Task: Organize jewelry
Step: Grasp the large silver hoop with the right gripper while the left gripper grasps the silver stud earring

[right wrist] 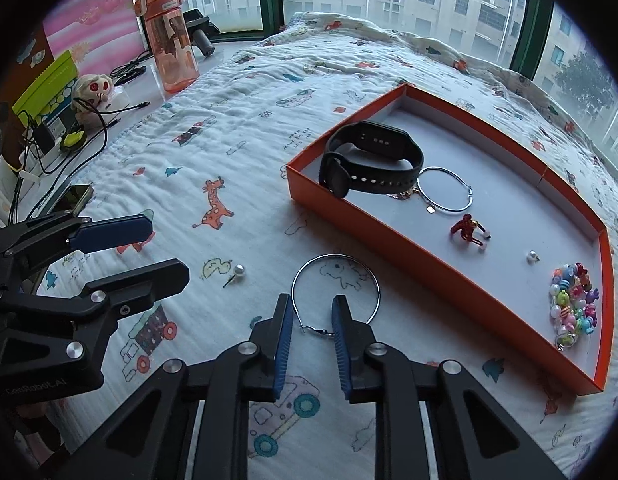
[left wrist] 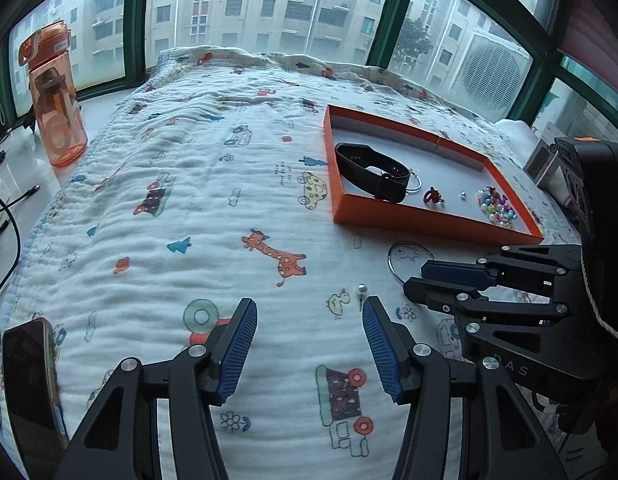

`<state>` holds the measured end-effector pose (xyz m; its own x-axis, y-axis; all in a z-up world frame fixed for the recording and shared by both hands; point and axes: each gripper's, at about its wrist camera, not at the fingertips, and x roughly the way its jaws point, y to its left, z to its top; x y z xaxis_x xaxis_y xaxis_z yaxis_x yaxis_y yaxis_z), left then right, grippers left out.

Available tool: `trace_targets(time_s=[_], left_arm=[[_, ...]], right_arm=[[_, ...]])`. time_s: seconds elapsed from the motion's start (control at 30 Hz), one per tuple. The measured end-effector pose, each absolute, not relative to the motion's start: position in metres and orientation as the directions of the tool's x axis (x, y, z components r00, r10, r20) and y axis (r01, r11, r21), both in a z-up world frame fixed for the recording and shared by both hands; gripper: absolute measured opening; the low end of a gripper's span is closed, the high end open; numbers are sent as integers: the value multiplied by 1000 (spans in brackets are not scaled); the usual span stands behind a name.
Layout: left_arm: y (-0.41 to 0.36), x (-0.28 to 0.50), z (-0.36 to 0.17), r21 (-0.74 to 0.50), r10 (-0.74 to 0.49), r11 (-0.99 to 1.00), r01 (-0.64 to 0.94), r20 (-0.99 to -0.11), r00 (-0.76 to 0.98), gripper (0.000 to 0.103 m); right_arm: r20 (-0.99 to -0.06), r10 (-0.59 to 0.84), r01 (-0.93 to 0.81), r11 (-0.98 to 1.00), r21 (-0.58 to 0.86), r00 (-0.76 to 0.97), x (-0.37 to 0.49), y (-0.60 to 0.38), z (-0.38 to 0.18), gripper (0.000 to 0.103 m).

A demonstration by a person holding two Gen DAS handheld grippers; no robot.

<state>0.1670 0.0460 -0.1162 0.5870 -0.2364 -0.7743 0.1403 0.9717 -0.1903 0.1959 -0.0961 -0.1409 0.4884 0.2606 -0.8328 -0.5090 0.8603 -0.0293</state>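
Note:
An orange tray point(right wrist: 441, 264) point(left wrist: 393, 218) lies on the patterned blanket. It holds a black watch point(right wrist: 373, 160) point(left wrist: 373, 172), a silver hoop point(right wrist: 445, 190), a red ornament point(right wrist: 467, 228) point(left wrist: 433, 197), a pearl stud point(right wrist: 532, 257) and a bead bracelet point(right wrist: 573, 304) point(left wrist: 496, 207). A second silver hoop point(right wrist: 335, 292) point(left wrist: 405, 260) lies on the blanket in front of the tray. My right gripper point(right wrist: 309, 306) point(left wrist: 419, 276) is open, its fingertips astride the hoop's clasp end. A pearl stud point(right wrist: 238, 271) point(left wrist: 361, 290) lies just ahead of my open, empty left gripper point(left wrist: 309, 308) point(right wrist: 169, 246).
An orange water bottle point(left wrist: 55, 96) point(right wrist: 171, 40) stands on the ledge at the left, with cables, a skull toy point(right wrist: 93, 88) and a green box point(right wrist: 49, 84). A phone point(left wrist: 29, 384) lies at the blanket's near left edge. Windows run along the far side.

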Motion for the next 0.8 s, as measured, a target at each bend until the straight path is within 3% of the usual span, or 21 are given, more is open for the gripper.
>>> trace_targets(time_s=[0.2, 0.57, 0.8], left_arm=[[28, 174, -122, -173, -258, 965, 199, -774, 578, 56], [11, 183, -130, -157, -301, 944, 291, -774, 558, 23], [6, 188, -130, -150, -302, 940, 307, -783, 544, 19]], right_arm=[[-834, 308, -492, 869, 51, 458, 196, -114, -140, 23], [-828, 326, -483, 872, 77, 457, 198, -127, -139, 25], [-826, 321, -492, 868, 61, 464, 198, -127, -137, 30]])
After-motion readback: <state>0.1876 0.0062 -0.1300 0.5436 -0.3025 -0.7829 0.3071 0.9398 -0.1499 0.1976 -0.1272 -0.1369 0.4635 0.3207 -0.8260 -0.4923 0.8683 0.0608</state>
